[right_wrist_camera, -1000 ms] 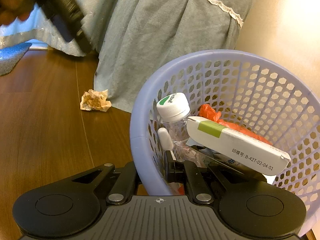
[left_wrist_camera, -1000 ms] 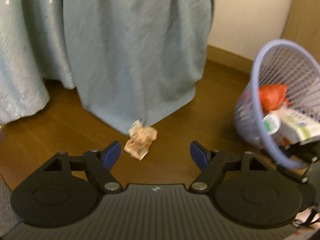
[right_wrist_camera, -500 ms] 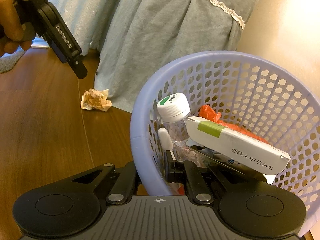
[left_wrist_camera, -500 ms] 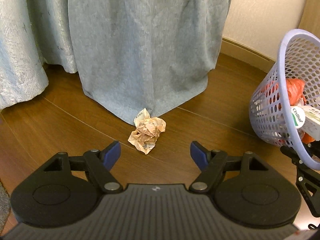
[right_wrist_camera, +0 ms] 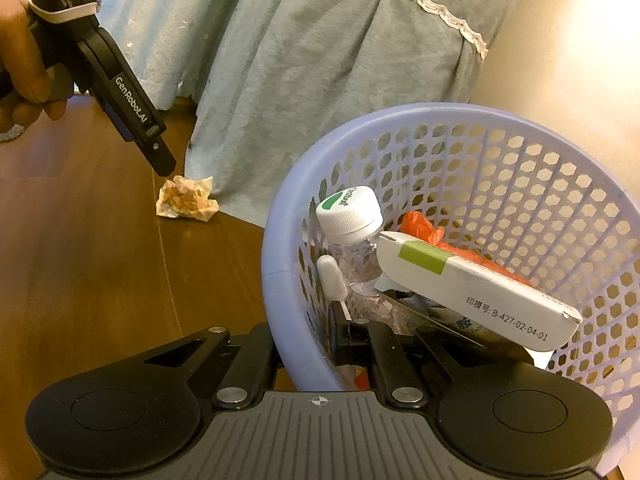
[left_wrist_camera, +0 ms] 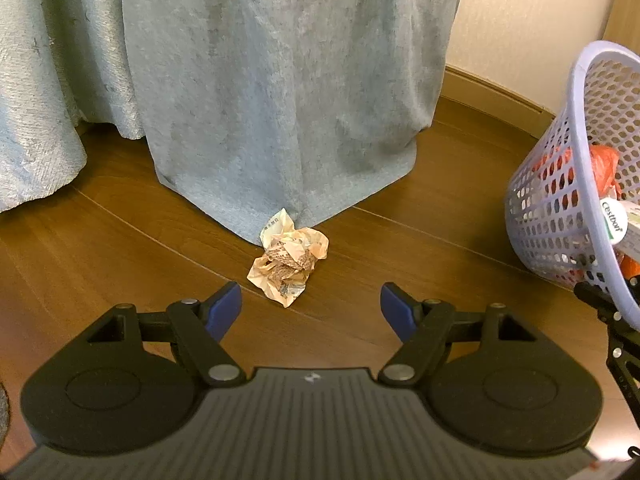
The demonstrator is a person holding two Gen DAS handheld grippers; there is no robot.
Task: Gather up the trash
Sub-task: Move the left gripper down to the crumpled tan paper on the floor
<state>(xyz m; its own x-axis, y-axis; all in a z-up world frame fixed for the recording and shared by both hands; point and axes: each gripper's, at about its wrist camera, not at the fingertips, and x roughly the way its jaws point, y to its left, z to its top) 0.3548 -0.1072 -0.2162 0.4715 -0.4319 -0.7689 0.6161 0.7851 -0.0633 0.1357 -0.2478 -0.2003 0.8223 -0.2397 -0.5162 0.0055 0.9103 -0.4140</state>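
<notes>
Crumpled paper [left_wrist_camera: 287,258] before open left gripper [left_wrist_camera: 311,306]

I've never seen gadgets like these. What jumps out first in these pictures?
Probably the crumpled paper wad on the wooden floor, at the hem of the grey-blue curtain, with the left gripper hanging open just above it. Next, the lilac mesh basket tilted at the right, gripped at its rim by the right gripper, holding a white-capped bottle, a white carton and orange plastic.

Lavender mesh basket [right_wrist_camera: 500,184]; orange-beige crumpled paper [left_wrist_camera: 288,258]; grey-blue curtain [left_wrist_camera: 280,80]; brown floor [left_wrist_camera: 120,248]
</notes>
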